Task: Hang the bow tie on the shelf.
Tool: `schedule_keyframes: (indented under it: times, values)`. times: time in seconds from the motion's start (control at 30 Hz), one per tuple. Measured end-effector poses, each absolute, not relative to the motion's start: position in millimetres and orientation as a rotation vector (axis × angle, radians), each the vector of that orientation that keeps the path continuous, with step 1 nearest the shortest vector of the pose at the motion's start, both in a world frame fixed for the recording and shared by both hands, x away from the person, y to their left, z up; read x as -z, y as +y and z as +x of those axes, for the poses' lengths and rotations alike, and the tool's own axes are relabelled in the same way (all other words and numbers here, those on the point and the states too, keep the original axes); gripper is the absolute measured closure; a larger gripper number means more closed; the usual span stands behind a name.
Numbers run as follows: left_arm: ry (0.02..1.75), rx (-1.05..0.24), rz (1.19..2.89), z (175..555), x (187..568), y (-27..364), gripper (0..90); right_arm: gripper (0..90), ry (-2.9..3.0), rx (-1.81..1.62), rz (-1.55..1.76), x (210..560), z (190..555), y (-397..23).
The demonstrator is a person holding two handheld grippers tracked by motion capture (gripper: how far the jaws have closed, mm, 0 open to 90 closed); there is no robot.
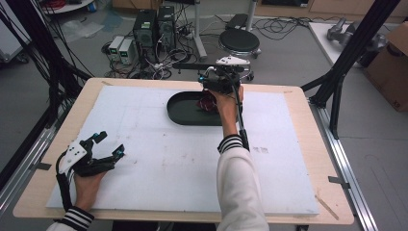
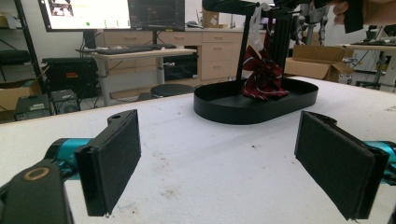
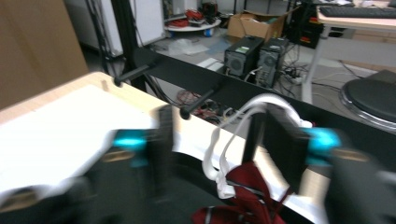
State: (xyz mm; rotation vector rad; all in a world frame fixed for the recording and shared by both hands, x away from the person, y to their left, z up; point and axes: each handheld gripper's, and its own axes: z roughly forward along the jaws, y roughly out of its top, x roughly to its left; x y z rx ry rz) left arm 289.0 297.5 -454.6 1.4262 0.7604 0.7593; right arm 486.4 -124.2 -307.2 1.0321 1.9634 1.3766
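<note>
A black oval tray [image 1: 180, 113] lies at the back middle of the white board, and a red striped cloth [image 1: 207, 103] sits in it. From the cloth [image 3: 245, 198], white straps [image 3: 219, 158] run up to a black rack bar [image 3: 205, 84] with pegs. My right gripper [image 1: 214, 89] is held over the tray at the rack. In the blurred right gripper view it [image 3: 224, 140] is open, with the straps close to its right jaw. My left gripper [image 1: 110, 143] rests open and holding nothing at the front left, facing the tray [image 2: 257, 105] and cloth [image 2: 264, 77].
The rack's post [image 2: 246, 46] rises from the tray's far side. Bare white board [image 1: 159, 163] spans the table between the grippers. Beyond the back edge are computer towers [image 1: 154, 29], cables and a round stool [image 1: 239, 41]. Black frame struts [image 1: 353, 53] stand at the right.
</note>
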Motion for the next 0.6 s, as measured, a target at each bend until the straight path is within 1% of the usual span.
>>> schedule_keyframes:
  times: [0.03,0.1,0.23,0.27,0.43,0.57,0.6]
  values:
    - [0.76,-0.761,1.425,288.8,454.6,297.5,14.8,31.6,1.963,-1.377,1.032,307.2,486.4,-124.2]
    - [0.758,-0.762,1.423,288.7,454.6,297.5,14.9,22.4,1.975,-1.347,1.022,304.1,482.9,-124.4]
    - [0.759,-0.762,1.424,288.7,454.6,297.5,14.8,12.8,1.984,-1.355,0.994,297.6,476.8,-127.9]
    - [0.759,-0.762,1.423,288.8,454.7,297.5,14.9,11.6,1.981,-1.366,0.999,295.8,475.1,-129.2]
    - [0.758,-0.762,1.426,288.7,454.6,297.5,14.9,10.3,1.967,-1.446,0.985,283.0,460.1,-142.5]
    - [0.756,-0.765,1.431,288.4,454.5,297.5,14.8,10.3,1.893,-1.521,0.949,273.3,430.5,-165.9]
    - [0.755,-0.765,1.432,288.4,454.5,297.4,14.8,10.3,1.893,-1.521,0.949,273.3,430.5,-165.9]
